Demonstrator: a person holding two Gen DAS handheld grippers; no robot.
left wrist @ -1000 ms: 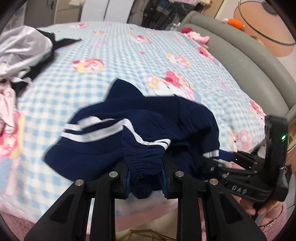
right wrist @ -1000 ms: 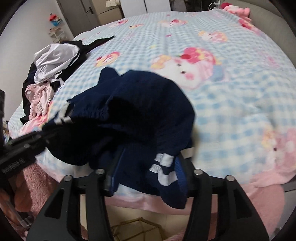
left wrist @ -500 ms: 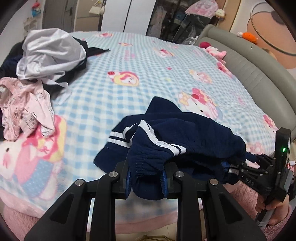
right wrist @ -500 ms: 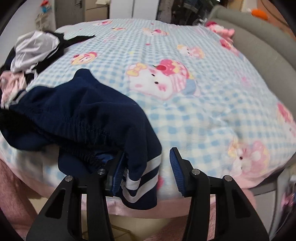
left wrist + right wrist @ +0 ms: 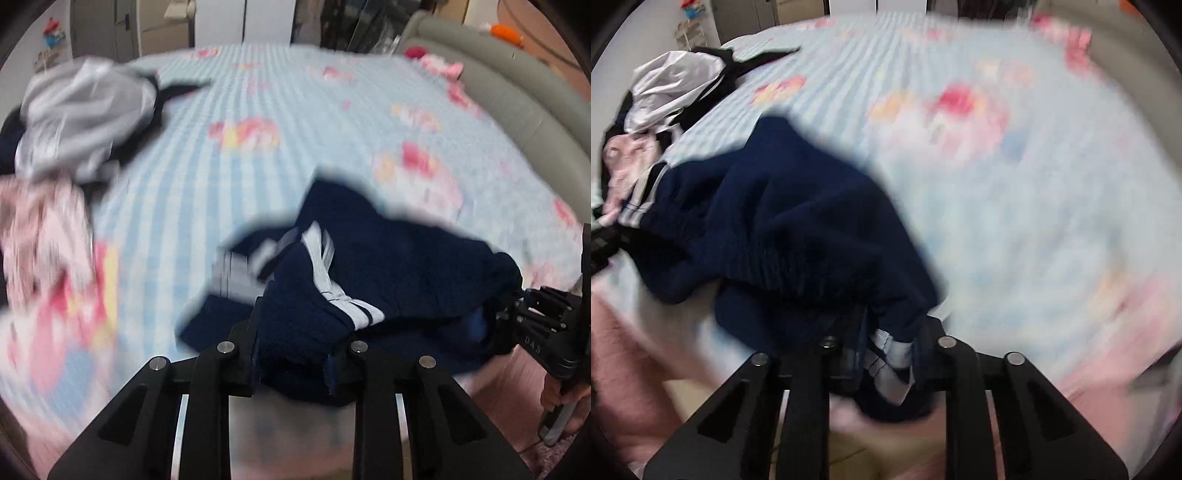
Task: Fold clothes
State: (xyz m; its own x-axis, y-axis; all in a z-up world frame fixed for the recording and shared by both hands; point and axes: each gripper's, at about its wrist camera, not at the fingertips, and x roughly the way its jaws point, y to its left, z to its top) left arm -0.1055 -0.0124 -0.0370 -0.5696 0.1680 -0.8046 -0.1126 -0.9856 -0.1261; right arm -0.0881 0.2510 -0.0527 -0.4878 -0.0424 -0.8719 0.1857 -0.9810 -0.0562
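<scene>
We see the navy striped garment (image 5: 388,266) bunched at the near edge of the bed (image 5: 295,129), strung between our two tongs. Our left tongs (image 5: 291,354) are narrowed on a fold of its ribbed hem beside the white stripes. Our right tongs (image 5: 886,354) are clamped tight on another striped corner, the rest of the cloth heaped just to their left. A grey and pink clothes pile (image 5: 74,122) lies well apart.

One navy garment (image 5: 399,273) just ahead of the claw, one clothes pile (image 5: 74,140) far left, two grippers.
</scene>
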